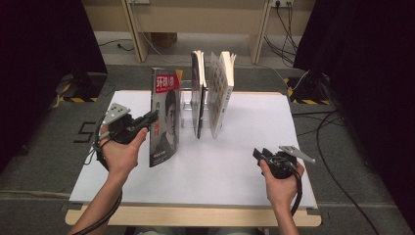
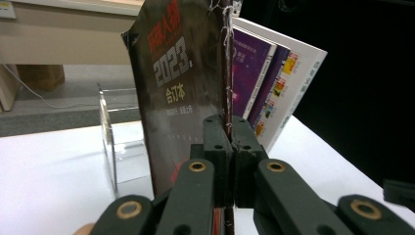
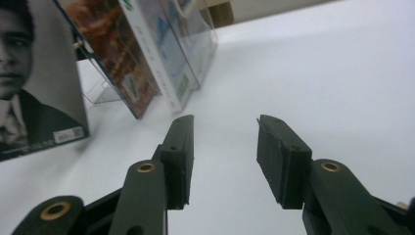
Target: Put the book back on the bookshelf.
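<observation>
High view first: I stand at the near edge of a white-topped bench (image 1: 244, 171), holding a hand-held gripper in each hand. My left hand-held gripper (image 1: 147, 119) is pinching a magazine (image 1: 164, 117) by its spine edge, its jaws pressed together on the thin binding, so the magazine stands upright with its bottom edge on or just above the bench surface; I cannot tell which. Its cover, with a red title block and a portrait, faces right and toward me. It sits just left of a clear acrylic rack (image 1: 188, 110) at the middle of the bench. Two other magazines stand in that rack: a dark one (image 1: 197, 95) and, to its right, a pale one (image 1: 220, 93), both leaning slightly. I judge that I grip the spine because it is the stiffest part, which keeps the pages from flopping while I steer the magazine toward the free slot at the rack's left end. In the left gripper view the jaws meet on the frayed spine (image 2: 226, 98), with the rack's clear wall (image 2: 110, 142) to one side. My right hand-held gripper (image 1: 259, 155) rests low at the near right, well apart from everything; in the right gripper view its jaws are spread with nothing between them, probably waiting to steady the rack or the magazine.
</observation>
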{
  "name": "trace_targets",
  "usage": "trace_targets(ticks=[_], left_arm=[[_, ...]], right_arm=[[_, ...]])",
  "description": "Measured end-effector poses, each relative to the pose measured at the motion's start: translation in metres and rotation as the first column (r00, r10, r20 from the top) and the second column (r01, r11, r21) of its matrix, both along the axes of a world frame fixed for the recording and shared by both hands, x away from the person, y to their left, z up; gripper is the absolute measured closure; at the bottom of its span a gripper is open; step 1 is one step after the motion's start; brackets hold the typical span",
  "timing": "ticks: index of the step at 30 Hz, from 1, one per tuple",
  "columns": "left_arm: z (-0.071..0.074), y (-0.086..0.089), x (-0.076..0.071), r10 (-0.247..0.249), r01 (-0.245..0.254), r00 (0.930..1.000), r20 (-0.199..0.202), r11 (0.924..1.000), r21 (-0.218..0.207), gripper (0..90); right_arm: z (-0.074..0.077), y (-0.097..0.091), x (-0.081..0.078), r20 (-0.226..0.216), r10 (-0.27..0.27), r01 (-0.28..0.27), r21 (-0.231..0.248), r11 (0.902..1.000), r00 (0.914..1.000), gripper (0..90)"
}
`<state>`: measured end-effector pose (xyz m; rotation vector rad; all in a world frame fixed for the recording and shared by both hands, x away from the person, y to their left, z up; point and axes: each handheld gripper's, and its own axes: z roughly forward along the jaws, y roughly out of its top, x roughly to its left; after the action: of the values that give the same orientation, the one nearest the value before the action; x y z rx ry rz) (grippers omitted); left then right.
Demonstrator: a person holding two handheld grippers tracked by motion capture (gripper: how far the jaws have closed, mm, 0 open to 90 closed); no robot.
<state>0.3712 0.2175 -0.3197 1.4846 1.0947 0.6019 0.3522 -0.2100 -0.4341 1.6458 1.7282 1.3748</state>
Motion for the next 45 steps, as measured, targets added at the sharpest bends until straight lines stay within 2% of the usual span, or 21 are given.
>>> trace_targets(ticks=[4, 6, 10, 19, 23, 33, 45], left_arm=[[0.000, 0.004, 0.005, 0.022, -0.022, 0.9998, -0.002, 0.9997, -0.007, 87.1], [0.000, 0.004, 0.009, 0.028, -0.028, 0.9996, -0.001, 0.9995, -0.011, 87.1], [0.004, 0.001, 0.016, 0.039, -0.039, 0.9992, 0.005, 0.9990, -0.019, 87.1], [0.012, 0.003, 0.020, 0.059, -0.059, 0.9980, 0.022, 0.9981, -0.019, 87.1], [0.011, 0.010, 0.021, 0.072, -0.072, 0.9973, 0.017, 0.9972, -0.023, 87.1], [0.012, 0.020, 0.027, 0.095, -0.095, 0.9954, 0.011, 0.9951, -0.028, 87.1], [0.010, 0.018, 0.039, 0.109, -0.108, 0.9941, 0.007, 0.9935, -0.035, 87.1]], right_arm=[[-0.011, -0.005, -0.003, -0.014, -0.023, 0.023, 0.016, 0.9996, 0.9996, 58.8], [-0.015, -0.009, -0.003, -0.022, -0.019, 0.019, 0.003, 0.9998, 0.9996, 58.8], [-0.021, -0.013, -0.004, -0.033, -0.023, 0.023, 0.015, 0.9996, 0.9992, 58.7], [-0.023, -0.016, -0.006, -0.035, -0.032, 0.033, 0.017, 0.9993, 0.9989, 59.0], [-0.024, -0.015, -0.004, -0.033, -0.032, 0.033, 0.014, 0.9994, 0.9989, 59.0], [-0.031, -0.012, -0.002, -0.060, -0.029, 0.030, 0.008, 0.9995, 0.9977, 59.3], [-0.030, -0.012, -0.006, -0.056, -0.023, 0.023, 0.002, 0.9997, 0.9982, 59.4]])
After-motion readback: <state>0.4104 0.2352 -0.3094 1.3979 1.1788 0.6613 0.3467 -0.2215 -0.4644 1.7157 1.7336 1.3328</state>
